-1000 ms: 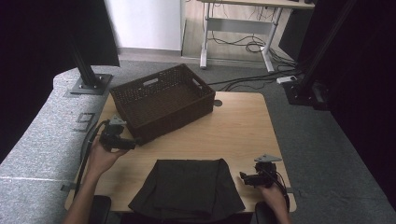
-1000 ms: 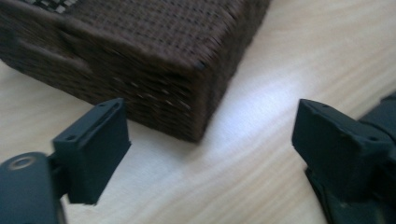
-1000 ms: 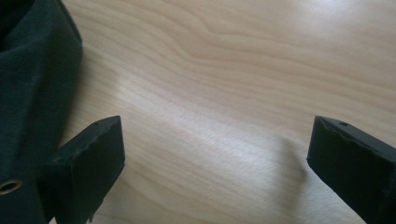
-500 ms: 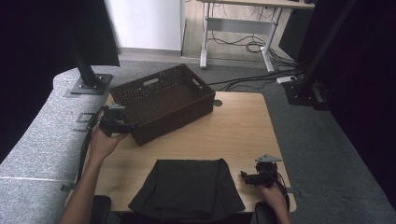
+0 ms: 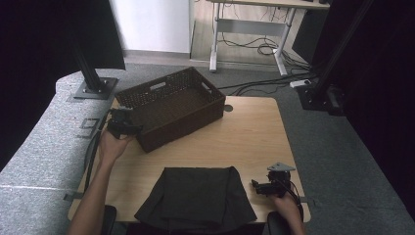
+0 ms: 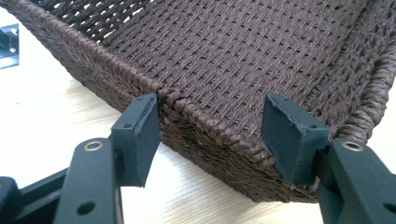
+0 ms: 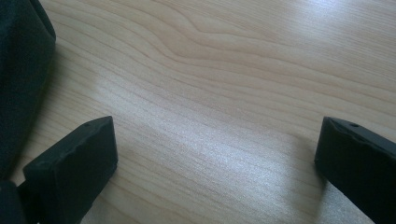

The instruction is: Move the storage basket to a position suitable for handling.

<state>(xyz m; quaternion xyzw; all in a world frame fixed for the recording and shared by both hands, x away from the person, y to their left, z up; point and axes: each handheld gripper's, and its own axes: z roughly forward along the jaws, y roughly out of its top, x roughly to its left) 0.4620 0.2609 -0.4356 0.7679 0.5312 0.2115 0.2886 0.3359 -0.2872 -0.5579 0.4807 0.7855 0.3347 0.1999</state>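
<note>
A light wooden desk (image 5: 244, 142) carries two things. A dark brown woven basket (image 5: 171, 105) stands at an angle on its upper left part, and a black folded cloth (image 5: 195, 198) lies flat at the lower middle edge, well apart from the basket.

High view down over the whole table (image 5: 244, 142); left gripper view close on the shared basket (image 6: 243, 60) corner; right gripper view just above bare wood.

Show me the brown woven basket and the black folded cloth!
brown woven basket (image 5: 171, 100), high view, on its woven floor.
black folded cloth (image 5: 195, 196), high view, on its middle.
</note>
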